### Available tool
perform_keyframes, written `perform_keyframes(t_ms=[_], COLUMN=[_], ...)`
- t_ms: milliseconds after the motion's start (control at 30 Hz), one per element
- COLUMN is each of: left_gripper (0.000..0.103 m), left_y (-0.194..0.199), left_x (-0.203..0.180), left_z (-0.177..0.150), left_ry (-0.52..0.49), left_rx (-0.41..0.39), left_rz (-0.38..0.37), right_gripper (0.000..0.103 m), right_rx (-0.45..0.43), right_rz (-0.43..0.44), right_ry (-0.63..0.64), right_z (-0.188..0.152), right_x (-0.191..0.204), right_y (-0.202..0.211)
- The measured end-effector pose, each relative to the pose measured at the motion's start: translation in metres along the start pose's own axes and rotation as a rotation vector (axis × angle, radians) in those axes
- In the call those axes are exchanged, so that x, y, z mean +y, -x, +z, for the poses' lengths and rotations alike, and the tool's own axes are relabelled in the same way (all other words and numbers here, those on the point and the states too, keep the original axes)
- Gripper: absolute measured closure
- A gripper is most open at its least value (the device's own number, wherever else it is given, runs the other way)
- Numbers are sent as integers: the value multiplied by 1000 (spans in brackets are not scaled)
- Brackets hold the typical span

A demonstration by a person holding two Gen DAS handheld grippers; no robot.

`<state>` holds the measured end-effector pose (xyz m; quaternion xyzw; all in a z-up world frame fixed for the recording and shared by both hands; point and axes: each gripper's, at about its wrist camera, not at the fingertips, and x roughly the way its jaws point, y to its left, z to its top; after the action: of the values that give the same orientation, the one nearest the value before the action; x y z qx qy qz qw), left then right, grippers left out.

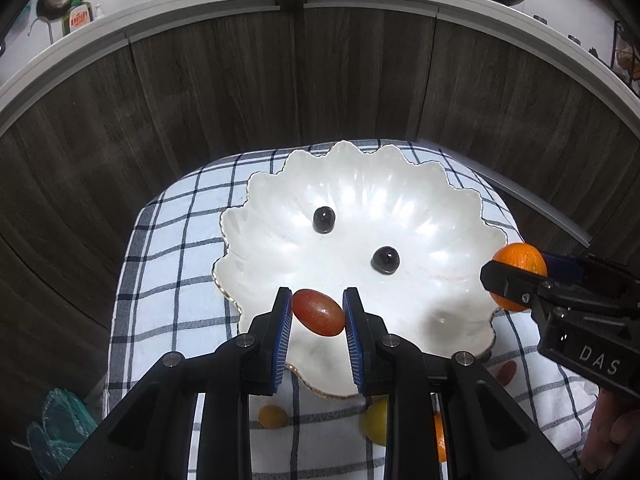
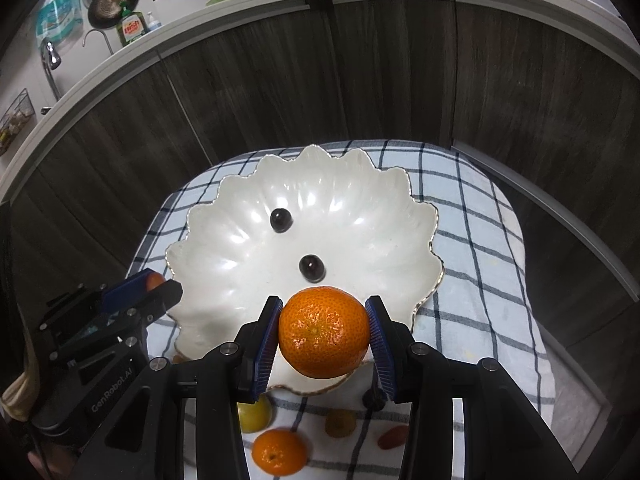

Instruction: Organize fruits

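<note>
While the white scalloped bowl fills mid-frame, the right gripper clamps a mandarin over its lower rim and the left gripper pinches a red grape tomato; early release could bounce either off the rim

Bright light from above makes shiny white spots on the bowl. The corners are dark and round. Straight lines bend near the edges. Fruit at the bottom looks blurry.
</note>
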<state>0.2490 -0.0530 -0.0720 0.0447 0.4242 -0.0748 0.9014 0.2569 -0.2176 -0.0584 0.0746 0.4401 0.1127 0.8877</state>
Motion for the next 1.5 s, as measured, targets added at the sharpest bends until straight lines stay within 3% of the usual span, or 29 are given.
perform_keyframes(t_ms=[400, 467, 533, 633, 700, 767, 933, 1500], left_gripper=[75, 64, 47, 42, 40, 35, 21, 19], left_y=[-19, -19, -17, -15, -14, -12, -7, 12], left_x=[4, 4, 5, 7, 8, 9, 11, 16], left_z=[3, 3, 4, 4, 4, 4, 3, -2], left_ry=[9, 7, 7, 8, 6, 9, 17, 33], left_rx=[39, 37, 25, 17, 15, 12, 0, -22], left_rz=[-10, -8, 7, 15, 22, 28, 40, 50], right_gripper=[59, 59, 58, 52, 38, 32, 30, 30], right_rx=[67, 73, 84, 96, 84, 69, 53, 6], right_rz=[5, 7, 6, -3, -17, -32, -66, -95], right_ry=[-6, -10, -11, -19, -24, -28, -31, -20], right_z=[1, 0, 0, -1, 0, 1, 3, 3], right_x=[-1, -1, -2, -3, -4, -5, -8, -5], right_y=[-25, -26, -29, -30, -28, -26, -20, 5])
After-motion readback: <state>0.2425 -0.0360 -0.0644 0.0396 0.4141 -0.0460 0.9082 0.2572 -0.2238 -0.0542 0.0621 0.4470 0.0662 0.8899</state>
